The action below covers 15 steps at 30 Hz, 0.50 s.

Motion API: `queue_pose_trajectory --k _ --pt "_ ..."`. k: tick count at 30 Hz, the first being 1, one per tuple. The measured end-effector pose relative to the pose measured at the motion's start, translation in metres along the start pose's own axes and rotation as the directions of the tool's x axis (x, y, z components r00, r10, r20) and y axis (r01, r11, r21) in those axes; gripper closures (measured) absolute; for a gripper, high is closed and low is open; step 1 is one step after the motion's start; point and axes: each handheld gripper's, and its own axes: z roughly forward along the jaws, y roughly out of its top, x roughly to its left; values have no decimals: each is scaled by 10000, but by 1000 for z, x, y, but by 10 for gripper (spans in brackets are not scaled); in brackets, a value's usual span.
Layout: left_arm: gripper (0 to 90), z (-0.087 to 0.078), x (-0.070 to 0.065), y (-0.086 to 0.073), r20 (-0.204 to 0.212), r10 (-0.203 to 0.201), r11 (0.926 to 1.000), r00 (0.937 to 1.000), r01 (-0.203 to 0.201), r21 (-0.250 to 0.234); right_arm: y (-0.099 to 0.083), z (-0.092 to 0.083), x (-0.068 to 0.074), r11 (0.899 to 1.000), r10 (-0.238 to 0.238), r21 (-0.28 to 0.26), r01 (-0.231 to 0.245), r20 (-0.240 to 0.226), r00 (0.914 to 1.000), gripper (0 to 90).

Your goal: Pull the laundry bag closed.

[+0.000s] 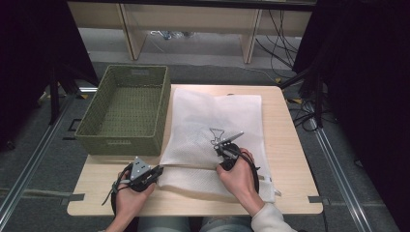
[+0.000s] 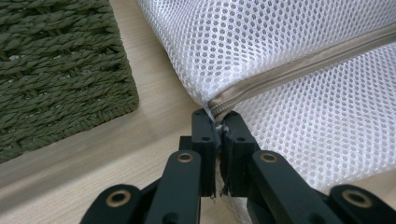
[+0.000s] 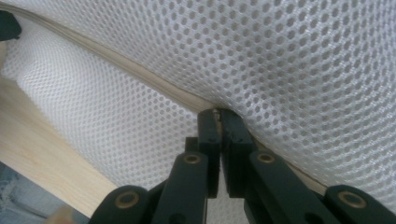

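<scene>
A white mesh bag [image 1: 212, 113] lies flat on the wooden table [image 1: 290, 159], with a beige zipper [image 1: 188, 166] running across its near part. My left gripper [image 1: 160, 169] is at the bag's left edge. In the left gripper view it [image 2: 218, 122] is shut on the bag corner where the zipper [image 2: 299, 65] ends. My right gripper [image 1: 217, 155] sits farther right along the same zipper line. In the right gripper view it [image 3: 218, 114] is shut on the zipper [image 3: 140, 79]; mesh [image 3: 299, 65] bulges above it, and what the pads pinch is hidden.
A green woven basket [image 1: 121, 141] stands at the table's back left, close to the bag's left side [image 2: 56, 70]. Bare tabletop lies right of the bag and along the front edge. Floor, table legs and cables are beyond the far edge.
</scene>
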Motion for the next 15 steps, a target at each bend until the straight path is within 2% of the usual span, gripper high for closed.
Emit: queue_pose_trajectory --k 1,2,4,7,9,12,14,15 --pt "840 0 0 0 -8 12 10000 10000 -12 7 0 0 0 9999 134 17 -134 -71 9999 884" --pt "840 0 0 0 -8 1 10000 10000 -1 10 0 0 -2 9998 -192 -79 192 -4 9998 884" --pt "840 0 1 0 -8 189 9998 9998 -189 17 -2 -1 -1 9996 285 30 -285 -62 9996 884" --pt "840 0 1 0 -6 155 9999 9999 -155 18 -1 -1 -5 9999 -92 -68 91 -95 9999 884" --pt "840 0 0 0 -17 169 9999 9999 -169 21 -1 -1 -4 10000 72 -26 -72 -60 10000 884" --pt "840 0 1 0 -10 165 9999 9999 -165 20 -1 -1 -4 10000 17 -34 -17 -77 10000 884" --pt "840 0 1 0 0 165 9999 9999 -165 14 -1 -2 -5 9998 160 92 -159 -169 9997 884" --pt "840 0 1 0 6 166 9999 9999 -166 12 -1 -3 -3 9990 426 161 -422 -233 9988 884"
